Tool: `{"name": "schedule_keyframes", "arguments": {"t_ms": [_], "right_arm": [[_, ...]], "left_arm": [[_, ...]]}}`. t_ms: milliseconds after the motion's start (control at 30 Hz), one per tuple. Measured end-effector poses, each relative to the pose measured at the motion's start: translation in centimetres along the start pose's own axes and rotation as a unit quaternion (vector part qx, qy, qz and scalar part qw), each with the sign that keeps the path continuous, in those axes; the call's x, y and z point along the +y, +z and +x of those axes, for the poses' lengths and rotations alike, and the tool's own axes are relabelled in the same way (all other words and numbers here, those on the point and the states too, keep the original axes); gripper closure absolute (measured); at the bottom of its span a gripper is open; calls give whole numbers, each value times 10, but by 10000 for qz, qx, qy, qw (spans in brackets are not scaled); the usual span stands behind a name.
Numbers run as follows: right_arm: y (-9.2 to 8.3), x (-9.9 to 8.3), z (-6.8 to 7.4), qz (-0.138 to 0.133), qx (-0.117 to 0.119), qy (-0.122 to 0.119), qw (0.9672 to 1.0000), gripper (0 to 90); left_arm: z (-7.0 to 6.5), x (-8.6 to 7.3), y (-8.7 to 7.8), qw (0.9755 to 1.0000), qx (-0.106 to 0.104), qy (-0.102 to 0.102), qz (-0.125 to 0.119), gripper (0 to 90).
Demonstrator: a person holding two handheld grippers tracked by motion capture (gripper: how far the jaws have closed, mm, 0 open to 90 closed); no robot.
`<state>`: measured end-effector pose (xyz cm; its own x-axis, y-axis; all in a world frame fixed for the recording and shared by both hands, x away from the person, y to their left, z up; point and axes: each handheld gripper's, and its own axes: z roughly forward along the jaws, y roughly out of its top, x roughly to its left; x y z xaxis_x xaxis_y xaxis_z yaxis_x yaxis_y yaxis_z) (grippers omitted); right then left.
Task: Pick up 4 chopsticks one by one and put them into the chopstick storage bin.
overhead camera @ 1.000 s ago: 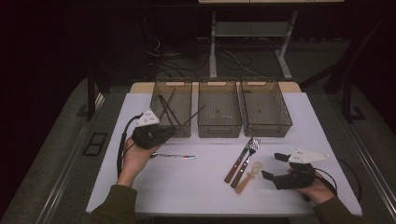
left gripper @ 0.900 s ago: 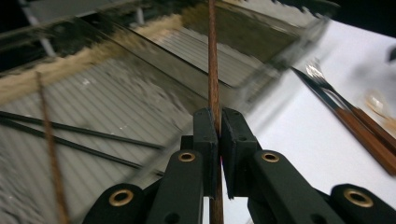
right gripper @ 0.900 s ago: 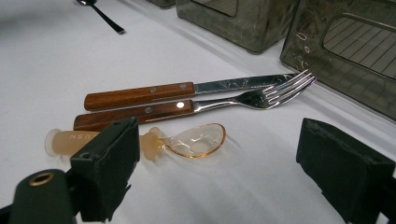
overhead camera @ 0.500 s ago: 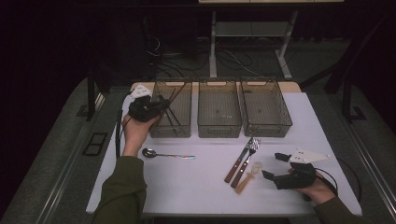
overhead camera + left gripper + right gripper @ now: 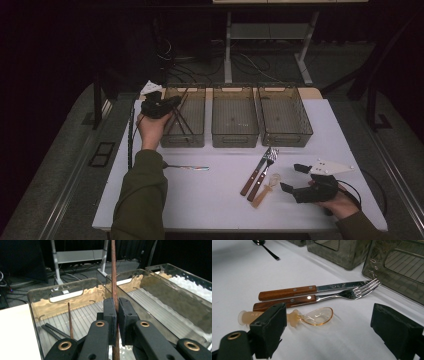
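Left gripper (image 5: 117,315) clamped on a thin reddish-brown wooden chopstick (image 5: 114,277), held over the leftmost clear ribbed plastic bin (image 5: 37,296). Right gripper (image 5: 329,332) slack-jawed, well away from that bin.

Desk (image 5: 220,200): white top. Along its far edge, three clear bins side by side: left bin (image 5: 186,136), middle bin (image 5: 234,135), right bin (image 5: 287,134). In front of the left bin lies a spoon (image 5: 186,167), well apart from the rest. In front of the right bin, a knife (image 5: 252,177) and fork (image 5: 264,172) lie side by side, handles toward the near edge. Just beside them, a small amber plastic spoon (image 5: 266,189). The right hand-held gripper (image 5: 295,179) rests near this group.
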<state>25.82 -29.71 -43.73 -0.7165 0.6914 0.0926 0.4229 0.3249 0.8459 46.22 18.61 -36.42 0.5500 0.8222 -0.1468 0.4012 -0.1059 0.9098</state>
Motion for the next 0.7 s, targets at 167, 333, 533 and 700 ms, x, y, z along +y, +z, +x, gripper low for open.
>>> {"name": "schedule_keyframes", "arguments": {"t_ms": [167, 333, 533, 700], "right_arm": [[0, 0, 1, -1, 25, -17, 10000, 135], [0, 0, 1, 4, 19, -1, 10000, 135], [0, 0, 1, -2, 21, -46, 10000, 135], [0, 0, 1, -1, 16, -45, 10000, 135]], "left_arm": [[3, -7, 10, 9993, 240, 75, 275, 850], [3, -12, 15, 9981, 381, 108, 480, 849], [1, -13, 18, 9963, 530, 177, 647, 847], [0, -13, 18, 9957, 605, 166, 675, 730]]}}
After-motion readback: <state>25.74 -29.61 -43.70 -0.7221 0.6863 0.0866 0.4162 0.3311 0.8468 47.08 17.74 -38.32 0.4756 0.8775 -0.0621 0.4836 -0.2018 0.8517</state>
